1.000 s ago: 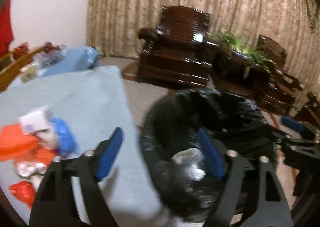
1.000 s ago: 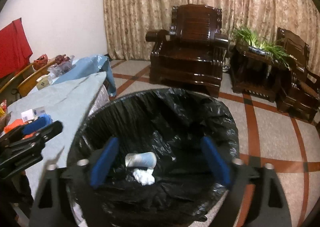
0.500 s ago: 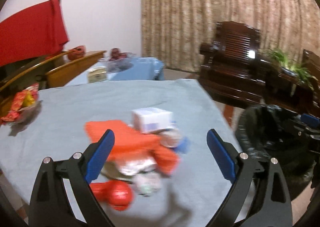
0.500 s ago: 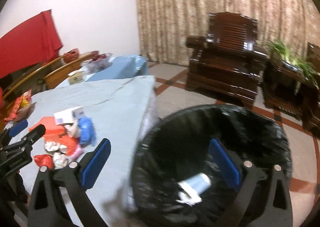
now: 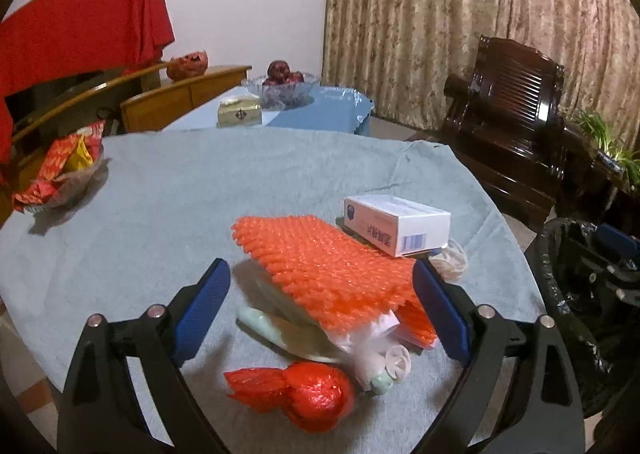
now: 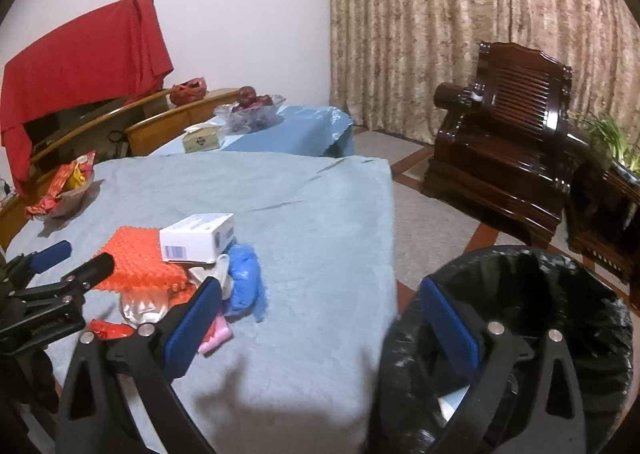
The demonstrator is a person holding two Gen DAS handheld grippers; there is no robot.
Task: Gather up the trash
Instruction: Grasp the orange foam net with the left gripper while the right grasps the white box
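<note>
A pile of trash lies on the blue-grey table cloth (image 5: 160, 214). It includes an orange bubble-wrap sheet (image 5: 324, 262), a white box (image 5: 396, 222) on top of it and a red foil wrapper (image 5: 308, 390) at the front. My left gripper (image 5: 320, 274) hovers over the pile, its jaws closing. The orange sheet lies between them and the pads are clear of it. My right gripper (image 6: 320, 288) is open and holds nothing, spanning the table corner and the black-lined bin (image 6: 540, 314). A blue crumpled piece (image 6: 244, 278) sits beside the white box (image 6: 198, 236).
A bowl of red snack packets (image 5: 60, 174) sits at the table's far left. A tissue box (image 5: 239, 114) and a glass fruit bowl (image 5: 286, 88) stand on a second table behind. A dark wooden armchair (image 5: 516, 114) is to the right, and wooden chairs with a red cloth (image 5: 80, 38) to the left.
Both grippers have swung left, away from the bin and toward the table. In the left wrist view the trash pile has come close, and the bin now sits at the right edge.
</note>
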